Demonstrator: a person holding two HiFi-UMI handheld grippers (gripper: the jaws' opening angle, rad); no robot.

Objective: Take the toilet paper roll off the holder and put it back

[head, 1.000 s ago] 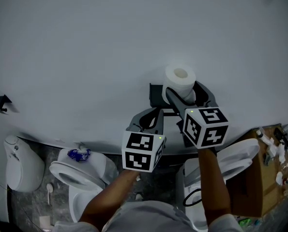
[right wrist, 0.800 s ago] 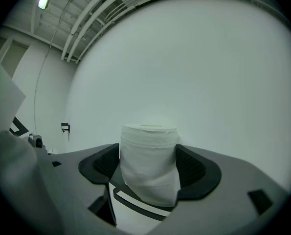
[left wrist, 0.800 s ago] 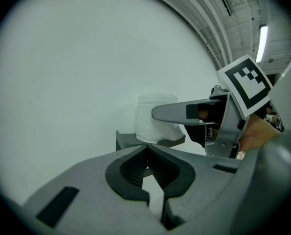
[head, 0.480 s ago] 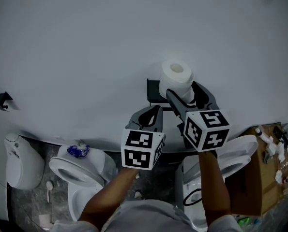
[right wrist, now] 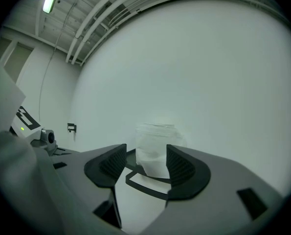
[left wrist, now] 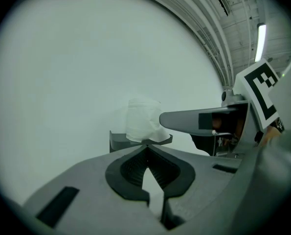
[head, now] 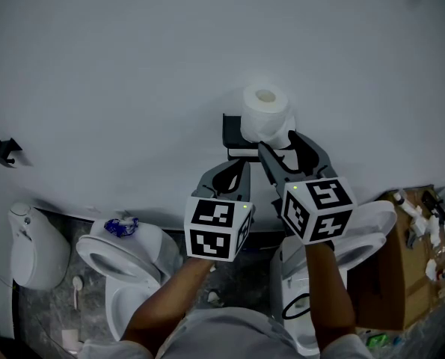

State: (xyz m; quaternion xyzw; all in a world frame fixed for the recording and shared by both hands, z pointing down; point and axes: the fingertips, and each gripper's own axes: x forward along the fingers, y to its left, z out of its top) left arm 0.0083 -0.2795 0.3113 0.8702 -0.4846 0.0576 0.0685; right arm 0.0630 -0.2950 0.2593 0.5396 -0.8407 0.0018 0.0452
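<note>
White wall [head: 132,66] fills most of every view, with the holder [head: 233,132] fixed to it and the roll [head: 265,111] standing upright on the holder's plate.

The right gripper [head: 277,142] points level at the roll. Its jaws stand apart and have just been closing. The roll is in line just ahead of the tips, and no pad presses on it. The left gripper [head: 237,169] hangs below the holder's left edge, its jaws together on nothing.

With the roll seated and free, this looks like the close of the put-back. The next move would then be only to draw both grippers clear without brushing the roll. If a lift is meant instead, the right jaws must widen and go forward round it.

Only the head view shows the toilets [head: 125,260] along the wall's foot. The right gripper view shows the roll's base on the plate, framed by the pads. The left gripper view shows the roll side-on, with the right gripper's finger just beside it.
</note>
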